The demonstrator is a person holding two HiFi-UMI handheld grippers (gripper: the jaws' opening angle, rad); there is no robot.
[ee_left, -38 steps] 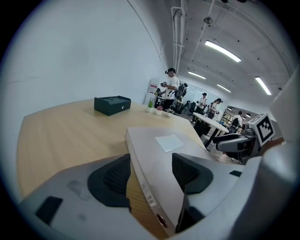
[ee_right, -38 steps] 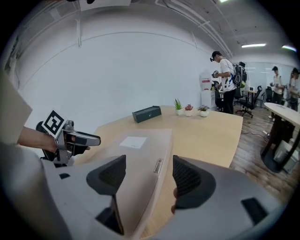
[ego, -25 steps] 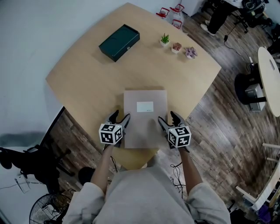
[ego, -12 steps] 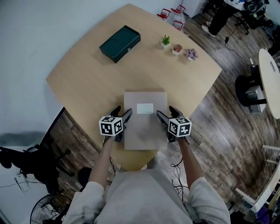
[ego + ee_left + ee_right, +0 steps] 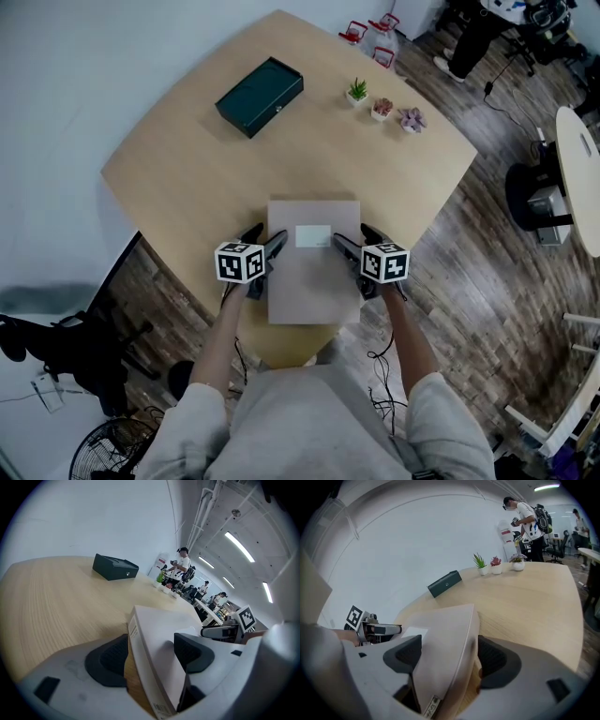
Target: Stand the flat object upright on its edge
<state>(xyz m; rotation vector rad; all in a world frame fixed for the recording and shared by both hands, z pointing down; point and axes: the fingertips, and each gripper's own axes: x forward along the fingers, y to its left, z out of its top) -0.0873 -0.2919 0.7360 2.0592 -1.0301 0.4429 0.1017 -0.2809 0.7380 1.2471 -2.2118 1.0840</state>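
Left hand-held gripper (image 5: 266, 234) and right hand-held gripper (image 5: 352, 235) slid farther along flat box (image 5: 314, 277) at bench (image 5: 216, 178) near edge. Left jaws just widened; both spread astride box sides, probably not pinching.

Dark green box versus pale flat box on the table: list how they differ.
The dark green box is smaller; the pale flat box is larger. The dark green box lies far off, turned diagonally; the pale flat box lies near the person, squared to them. Both lie flat on the table.
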